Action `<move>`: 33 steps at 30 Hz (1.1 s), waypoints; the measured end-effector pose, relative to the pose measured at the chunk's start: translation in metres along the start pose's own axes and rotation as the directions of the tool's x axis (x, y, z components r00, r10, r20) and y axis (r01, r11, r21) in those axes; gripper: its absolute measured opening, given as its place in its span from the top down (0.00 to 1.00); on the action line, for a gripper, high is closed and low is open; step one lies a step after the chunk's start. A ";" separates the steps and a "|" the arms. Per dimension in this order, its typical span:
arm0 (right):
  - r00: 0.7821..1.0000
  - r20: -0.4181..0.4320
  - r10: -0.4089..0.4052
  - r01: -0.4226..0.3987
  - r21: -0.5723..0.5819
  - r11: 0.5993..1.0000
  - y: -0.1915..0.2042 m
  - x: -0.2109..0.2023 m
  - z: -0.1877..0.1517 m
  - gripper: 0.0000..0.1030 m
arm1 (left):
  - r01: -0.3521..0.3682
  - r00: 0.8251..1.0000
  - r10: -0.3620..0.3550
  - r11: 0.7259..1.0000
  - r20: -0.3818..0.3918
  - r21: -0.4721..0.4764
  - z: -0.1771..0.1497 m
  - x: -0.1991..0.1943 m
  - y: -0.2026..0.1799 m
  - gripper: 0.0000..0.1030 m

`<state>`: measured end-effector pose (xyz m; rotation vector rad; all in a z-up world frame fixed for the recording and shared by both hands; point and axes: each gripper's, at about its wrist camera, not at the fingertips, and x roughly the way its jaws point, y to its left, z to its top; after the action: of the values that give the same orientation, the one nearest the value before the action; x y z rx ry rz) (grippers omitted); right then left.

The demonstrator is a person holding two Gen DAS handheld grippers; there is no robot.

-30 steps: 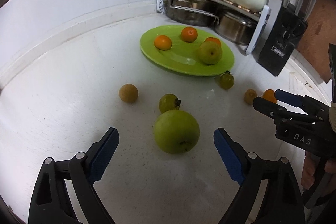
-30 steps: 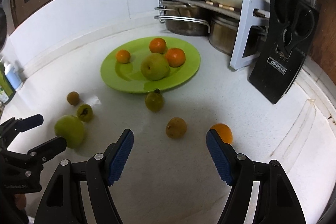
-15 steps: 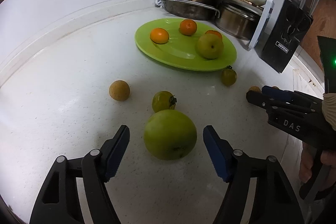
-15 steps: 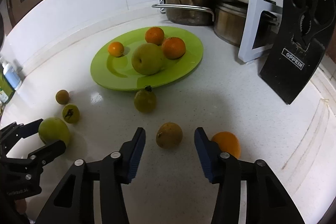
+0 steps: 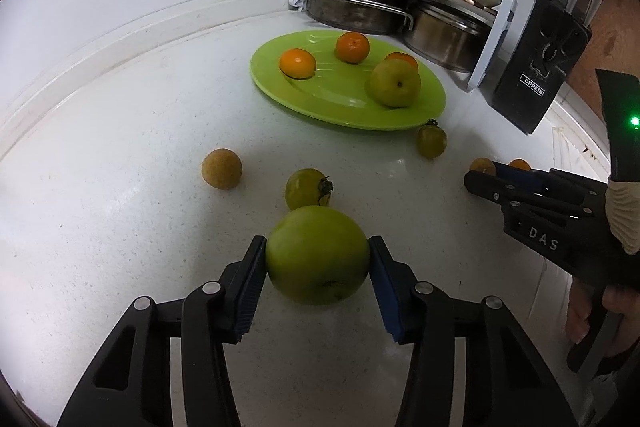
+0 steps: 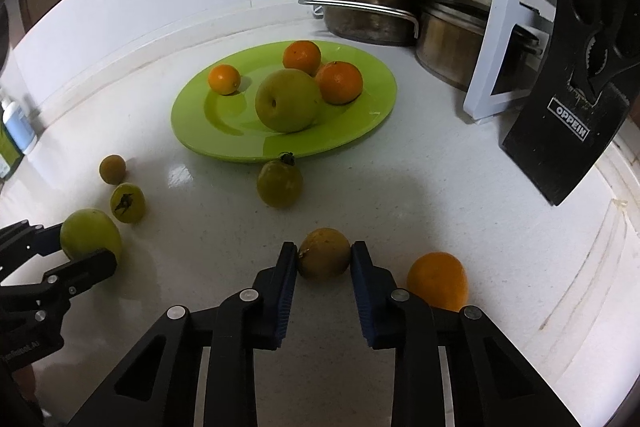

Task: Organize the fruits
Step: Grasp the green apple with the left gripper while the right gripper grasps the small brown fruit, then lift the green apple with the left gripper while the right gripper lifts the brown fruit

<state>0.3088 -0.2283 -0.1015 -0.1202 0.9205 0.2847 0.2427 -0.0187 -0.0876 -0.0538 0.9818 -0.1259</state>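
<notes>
Left wrist view shows the left tool (image 5: 317, 259) closed on the big green apple (image 5: 318, 254), both blue pads pressed against its widest part so the round fruit cannot squirt out; whether it has left the counter (image 5: 120, 187) is hard to judge from this angle. Right wrist view has the right tool (image 6: 324, 258) clamped the same way across the small brownish fruit (image 6: 325, 253), near the counter's front edge, with a loose orange (image 6: 438, 281) just beside its right finger. Both grips sit low and centred, likely so each fruit can be carried to the green plate (image 6: 192, 131) toward the back of the counter, where three oranges and a pear (image 6: 288, 101) already lie together. A green tomato (image 6: 279, 183) rests just beside the plate's near rim. Another tomato (image 5: 307, 189) and a small brown fruit (image 5: 222, 169) wait mid-counter, ungathered.
</notes>
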 end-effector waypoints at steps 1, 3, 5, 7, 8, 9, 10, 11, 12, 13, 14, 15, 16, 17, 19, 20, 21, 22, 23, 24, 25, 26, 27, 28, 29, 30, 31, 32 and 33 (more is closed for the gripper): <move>1.000 0.004 0.002 -0.002 0.001 1.000 0.000 -0.002 0.000 0.72 | -0.001 1.000 0.001 1.000 0.003 0.002 0.000 -0.001 0.000 0.52; 1.000 0.014 0.004 -0.003 -0.003 1.000 0.002 -0.007 0.000 0.72 | 0.001 1.000 -0.001 1.000 0.010 0.005 0.000 -0.004 -0.001 0.52; 1.000 0.019 0.009 -0.009 -0.002 1.000 0.004 -0.011 0.000 0.72 | 0.004 1.000 -0.004 1.000 0.016 0.009 0.001 -0.007 0.000 0.52; 0.999 0.026 0.018 -0.018 -0.001 1.000 0.006 -0.017 -0.001 0.72 | 0.005 1.000 -0.005 1.000 0.023 0.015 0.001 -0.010 -0.001 0.52; 0.999 0.029 0.019 -0.019 -0.001 1.000 0.007 -0.019 0.000 0.72 | 0.004 1.000 -0.005 1.000 0.026 0.019 0.001 -0.011 -0.002 0.52; 0.999 0.032 0.022 -0.022 -0.001 1.000 0.008 -0.022 0.000 0.72 | 0.003 1.000 -0.004 1.000 0.031 0.024 0.001 -0.014 -0.003 0.52; 0.999 0.035 0.025 -0.025 0.001 1.000 0.009 -0.024 0.000 0.72 | 0.002 0.999 -0.003 1.000 0.035 0.027 0.001 -0.015 -0.003 0.52; 0.999 0.038 0.028 -0.028 0.002 1.000 0.010 -0.027 -0.001 0.72 | 0.004 0.999 -0.005 1.000 0.040 0.031 0.001 -0.017 -0.003 0.52; 0.999 0.040 0.029 -0.029 0.002 1.000 0.011 -0.029 -0.001 0.72 | 0.006 0.999 -0.008 0.999 0.046 0.034 0.001 -0.020 -0.003 0.52; 0.999 0.043 0.031 -0.031 0.003 1.000 0.012 -0.032 -0.001 0.72 | 0.009 0.999 -0.011 0.999 0.050 0.035 0.002 -0.021 -0.003 0.52; 0.998 0.046 0.032 -0.032 0.005 0.999 0.013 -0.035 -0.001 0.72 | 0.012 0.998 -0.014 0.999 0.055 0.037 0.002 -0.023 -0.003 0.52; 0.998 0.049 0.033 -0.033 0.005 0.999 0.014 -0.037 -0.002 0.72 | 0.014 0.998 -0.016 0.999 0.063 0.041 0.002 -0.026 -0.002 0.52; 0.998 0.051 0.033 -0.033 0.006 0.999 0.015 -0.040 -0.002 0.72 | 0.015 0.997 -0.018 0.999 0.069 0.045 0.002 -0.028 -0.003 0.52; 0.998 0.055 0.032 -0.032 0.008 0.999 0.016 -0.043 -0.002 0.72 | 0.016 0.997 -0.020 0.999 0.074 0.049 0.002 -0.030 -0.003 0.52; 0.998 0.062 0.031 -0.032 0.012 0.999 0.017 -0.047 -0.001 0.72 | 0.024 0.996 -0.029 0.998 0.086 0.060 0.003 -0.035 -0.003 0.52; 0.997 0.066 0.028 -0.029 0.015 0.999 0.017 -0.050 -0.001 0.72 | 0.028 0.995 -0.034 0.997 0.090 0.065 0.004 -0.037 -0.003 0.52; 0.997 0.069 0.026 -0.028 0.017 0.999 0.018 -0.052 -0.001 0.72 | 0.033 0.995 -0.039 0.997 0.095 0.072 0.004 -0.040 -0.003 0.52; 0.997 0.073 0.024 -0.025 0.024 0.999 0.018 -0.055 -0.001 0.72 | 0.039 0.994 -0.046 0.996 0.100 0.080 0.005 -0.043 -0.003 0.52; 0.997 0.076 0.023 -0.025 0.029 0.999 0.019 -0.058 0.000 0.72 | 0.043 0.993 -0.051 0.995 0.103 0.085 0.006 -0.044 -0.003 0.52; 0.997 0.079 0.022 -0.025 0.035 0.999 0.019 -0.060 0.000 0.72 | 0.048 0.993 -0.057 0.995 0.108 0.090 0.006 -0.047 -0.003 0.52; 0.996 0.084 0.021 -0.025 0.043 0.999 0.021 -0.063 0.000 0.72 | 0.055 0.992 -0.065 0.994 0.112 0.094 0.007 -0.049 -0.002 0.52; 0.996 0.090 0.018 -0.023 0.050 0.998 0.022 -0.066 0.001 0.72 | 0.062 0.991 -0.073 0.993 0.114 0.097 0.007 -0.051 -0.002 0.52; 0.996 0.093 0.017 -0.022 0.053 0.998 0.023 -0.068 0.001 0.72 | 0.069 0.990 -0.081 0.992 0.119 0.102 0.009 -0.053 -0.001 0.52; 0.995 0.099 0.016 -0.021 0.057 0.998 0.024 -0.071 0.002 0.72 | 0.071 0.989 -0.084 0.992 0.121 0.107 0.009 -0.055 -0.001 0.52; 0.994 0.104 0.014 -0.021 0.060 0.998 0.025 -0.073 0.002 0.72 | 0.074 0.988 -0.088 0.991 0.124 0.114 0.010 -0.057 -0.001 0.52; 0.994 0.110 0.014 -0.021 0.063 0.998 0.027 -0.076 0.003 0.72 | 0.078 0.988 -0.094 0.989 0.126 0.122 0.011 -0.059 -0.001 0.52; 0.993 0.115 0.013 -0.020 0.063 0.998 0.029 -0.078 0.003 0.72 | 0.081 0.987 -0.097 0.989 0.129 0.127 0.012 -0.061 -0.001 0.52; 0.993 0.119 0.012 -0.019 0.062 0.998 0.030 -0.080 0.004 0.72 | 0.085 0.986 -0.103 0.988 0.131 0.130 0.013 -0.063 0.000 0.52; 0.992 0.124 0.009 -0.017 0.061 0.998 0.032 -0.082 0.004 0.72 | 0.092 0.985 -0.110 0.987 0.134 0.133 0.015 -0.065 0.000 0.52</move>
<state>0.2557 -0.2124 -0.0328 -0.0386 0.8063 0.2720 0.2196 -0.0099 -0.0256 0.0039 0.8282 -0.2743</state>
